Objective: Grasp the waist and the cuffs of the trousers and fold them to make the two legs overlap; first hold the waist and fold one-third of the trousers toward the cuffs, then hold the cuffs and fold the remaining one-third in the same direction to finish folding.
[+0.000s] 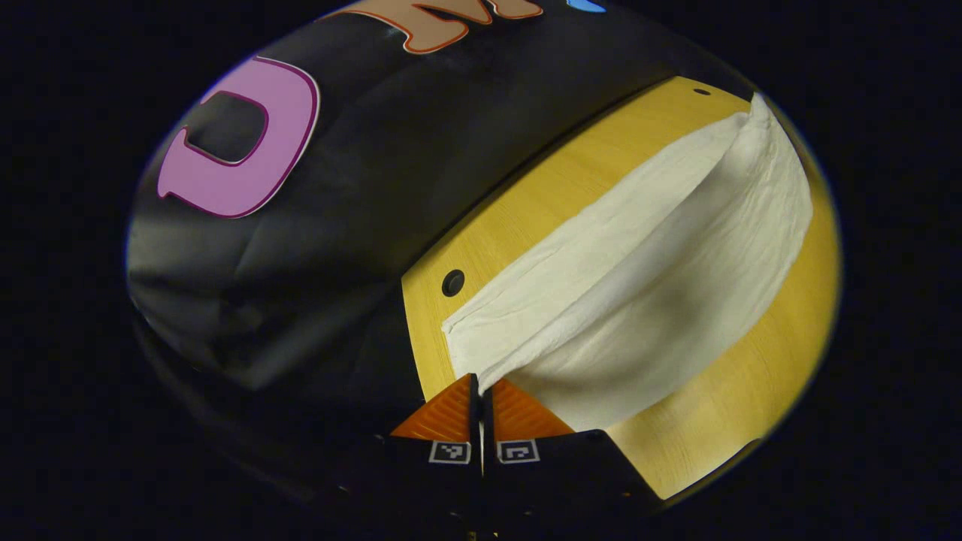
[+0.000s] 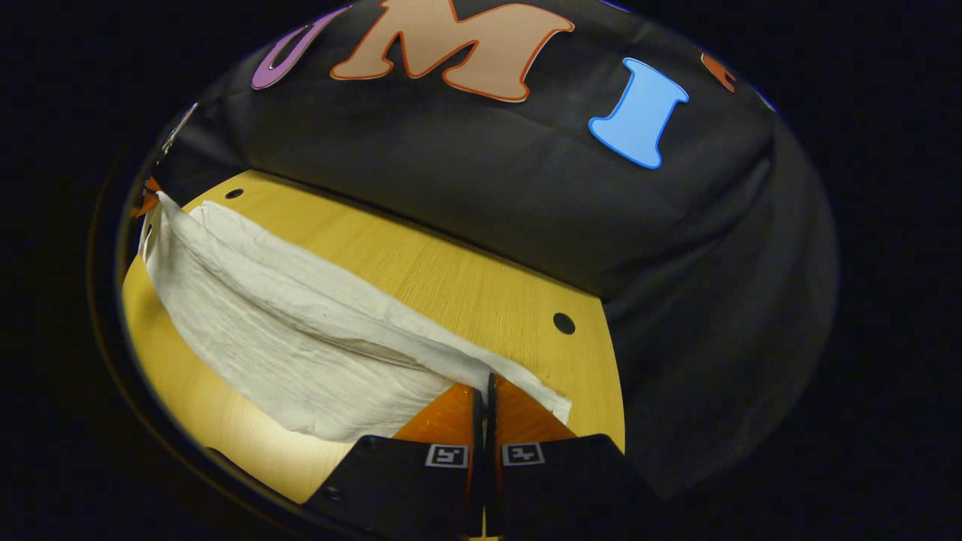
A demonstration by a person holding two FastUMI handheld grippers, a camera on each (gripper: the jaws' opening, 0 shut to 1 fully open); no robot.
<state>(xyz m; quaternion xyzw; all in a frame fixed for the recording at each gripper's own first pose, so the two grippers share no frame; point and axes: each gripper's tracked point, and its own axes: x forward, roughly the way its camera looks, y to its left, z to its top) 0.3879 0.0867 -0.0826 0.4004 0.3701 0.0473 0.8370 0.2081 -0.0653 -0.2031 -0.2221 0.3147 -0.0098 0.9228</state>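
White trousers lie stretched across a yellow wooden table. One long edge is lifted off the wood, and the cloth sags between the two held ends. In the left gripper view my left gripper is shut on one end of the trousers, the fabric pinched between its fingers. In the right gripper view my right gripper is shut on the other end of the trousers. The left gripper shows small at the far end of the cloth there.
The table has small dark holes near its back edge. The booth's black cloth wall rises right behind that edge. Bare wood lies in front of and behind the trousers.
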